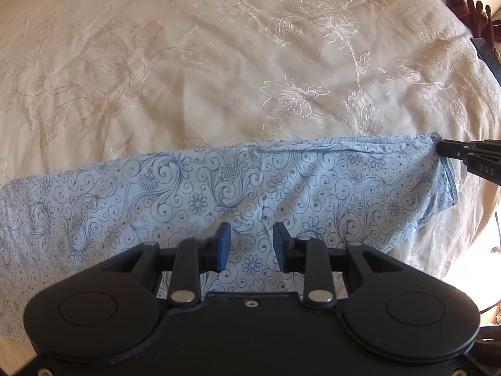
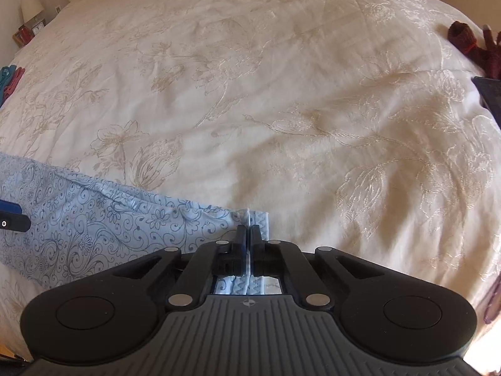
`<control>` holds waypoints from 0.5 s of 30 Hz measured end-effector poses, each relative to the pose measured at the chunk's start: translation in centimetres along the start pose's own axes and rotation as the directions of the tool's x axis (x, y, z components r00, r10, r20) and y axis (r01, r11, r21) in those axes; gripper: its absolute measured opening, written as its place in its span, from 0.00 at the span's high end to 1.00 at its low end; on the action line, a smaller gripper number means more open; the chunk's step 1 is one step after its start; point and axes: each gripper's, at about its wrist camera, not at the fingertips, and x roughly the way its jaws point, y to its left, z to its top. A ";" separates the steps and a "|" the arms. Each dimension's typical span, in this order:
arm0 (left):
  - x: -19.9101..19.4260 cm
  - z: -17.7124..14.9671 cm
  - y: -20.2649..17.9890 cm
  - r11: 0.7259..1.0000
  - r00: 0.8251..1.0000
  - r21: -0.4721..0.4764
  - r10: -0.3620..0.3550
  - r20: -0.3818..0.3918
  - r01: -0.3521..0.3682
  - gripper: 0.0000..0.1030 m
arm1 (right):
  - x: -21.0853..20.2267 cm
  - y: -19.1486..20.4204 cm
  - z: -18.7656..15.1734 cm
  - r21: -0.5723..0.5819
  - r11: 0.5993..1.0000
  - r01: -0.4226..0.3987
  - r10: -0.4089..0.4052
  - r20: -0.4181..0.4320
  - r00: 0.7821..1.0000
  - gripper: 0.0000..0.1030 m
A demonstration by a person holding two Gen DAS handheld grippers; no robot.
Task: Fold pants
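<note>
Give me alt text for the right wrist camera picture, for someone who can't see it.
The right gripper is shut on the hem of light blue floral-print pants lying on a cream embroidered bedspread. The pants stretch off to the left, where the tip of the left gripper shows at the frame edge. A dark red knitted item lies at the far right.

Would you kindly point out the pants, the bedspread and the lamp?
pants [image 1: 281, 181]: left wrist view, middle of the patterned cloth.
bedspread [image 2: 281, 94]: right wrist view, bare embroidered middle.
lamp [image 2: 31, 7]: right wrist view, shade.
</note>
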 end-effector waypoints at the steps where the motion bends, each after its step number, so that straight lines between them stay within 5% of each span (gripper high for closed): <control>1: 0.0 0.0 0.0 1.000 1.000 -0.003 -0.001 0.001 0.001 0.62 | -0.1 -0.5 0.0 0.026 1.000 0.008 -0.008 0.004 1.000 0.98; 5: 0.4 0.0 -0.2 1.000 1.000 0.000 -0.002 -0.009 0.002 0.61 | -0.9 -1.4 -0.5 0.082 0.994 -0.070 0.068 0.021 0.997 0.97; 9: 0.6 -0.1 -0.2 1.000 1.000 0.005 -0.006 -0.016 0.006 0.61 | -1.3 -2.9 -0.9 0.192 0.967 -0.169 0.167 0.031 0.986 0.62; 15: 0.6 -0.3 0.0 1.000 1.000 0.009 0.007 -0.024 -0.007 0.61 | 1.3 -3.1 -1.5 0.158 0.960 -0.230 0.242 -0.064 0.968 0.58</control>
